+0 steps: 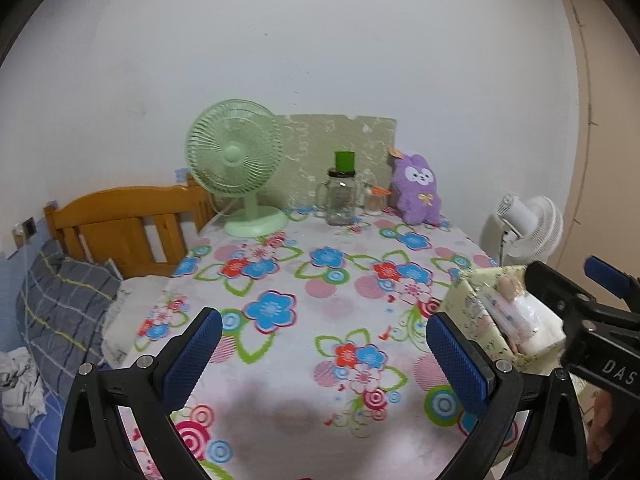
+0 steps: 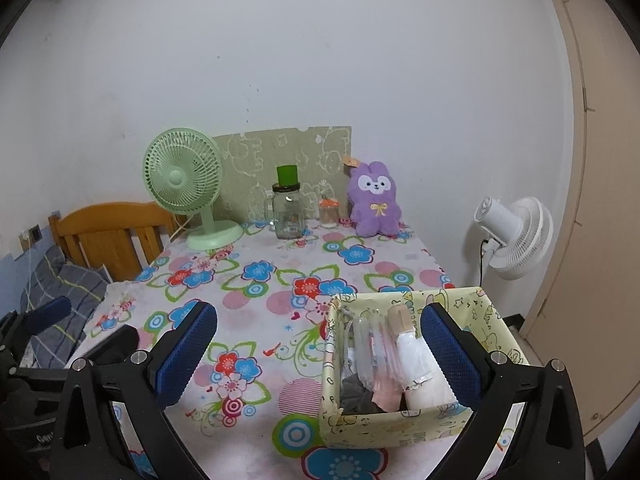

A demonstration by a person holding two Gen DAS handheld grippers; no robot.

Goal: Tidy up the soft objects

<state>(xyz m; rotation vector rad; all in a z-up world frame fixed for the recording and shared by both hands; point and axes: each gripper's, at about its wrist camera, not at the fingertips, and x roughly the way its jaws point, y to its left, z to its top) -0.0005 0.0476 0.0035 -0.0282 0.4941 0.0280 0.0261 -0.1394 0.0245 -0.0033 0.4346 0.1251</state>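
Left wrist view: left gripper (image 1: 324, 344) spread wide, nothing between its pads, over bare flowered tablecloth (image 1: 320, 280). Yellow fabric box (image 1: 464, 304) sits to its right, packed with rolled soft items.

Right wrist view: right gripper (image 2: 318, 346) spread wide, empty, its right pad over the box (image 2: 404, 426). Purple plush bunny (image 2: 374, 206) stands well beyond the box, against the wall. Judging: box looks loaded; bunny may remain.

Both wrist cameras look slightly downward along the flowered tablecloth (image 1: 320, 280) toward the green fan (image 1: 234, 160) at the far wall. The right view sits further right, close above the yellow box (image 2: 400, 424). Both share fan and box.
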